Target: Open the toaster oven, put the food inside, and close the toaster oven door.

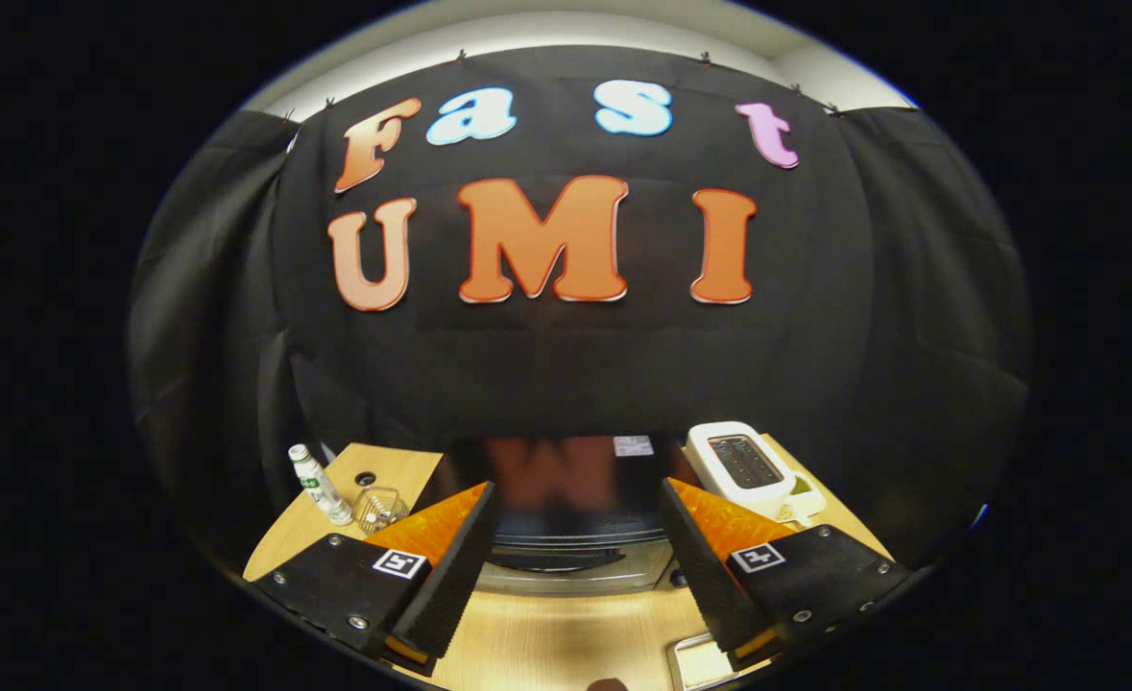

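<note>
My fingers (pixel 575 566) are spread wide apart and hold nothing. The oven (pixel 566 537) stands just ahead of them on the worktop (pixel 546 643), and its door looks closed, so I judge the task is at the very start: opening, loading and closing all remain. I cannot tell where the food is. A bottle (pixel 318 483) has a label, but it is too small to read.
</note>
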{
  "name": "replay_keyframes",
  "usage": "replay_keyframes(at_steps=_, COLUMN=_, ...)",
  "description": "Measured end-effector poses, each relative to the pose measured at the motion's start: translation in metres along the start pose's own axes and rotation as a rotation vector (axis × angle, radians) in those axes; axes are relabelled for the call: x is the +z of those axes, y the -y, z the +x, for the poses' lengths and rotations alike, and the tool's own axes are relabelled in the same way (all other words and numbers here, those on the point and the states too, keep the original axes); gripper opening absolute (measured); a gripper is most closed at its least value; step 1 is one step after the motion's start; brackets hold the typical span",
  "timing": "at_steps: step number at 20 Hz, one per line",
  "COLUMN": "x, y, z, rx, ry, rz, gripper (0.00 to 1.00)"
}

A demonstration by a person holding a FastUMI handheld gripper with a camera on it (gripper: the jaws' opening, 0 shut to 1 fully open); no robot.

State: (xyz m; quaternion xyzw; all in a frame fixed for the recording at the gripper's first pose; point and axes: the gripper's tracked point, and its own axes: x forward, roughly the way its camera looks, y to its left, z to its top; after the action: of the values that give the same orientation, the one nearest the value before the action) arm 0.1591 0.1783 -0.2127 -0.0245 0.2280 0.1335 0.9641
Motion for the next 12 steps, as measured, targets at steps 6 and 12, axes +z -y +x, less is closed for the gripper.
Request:
replay_keyframes(at_steps=6, x=-0.052, y=0.001, z=0.047, rx=-0.016, ry=-0.143, rz=-0.011, gripper=0.99)
replay_keyframes(at_steps=12, x=-0.093, y=-0.008, z=0.068, rx=-0.014, ry=-0.233, rz=-0.018, gripper=1.00)
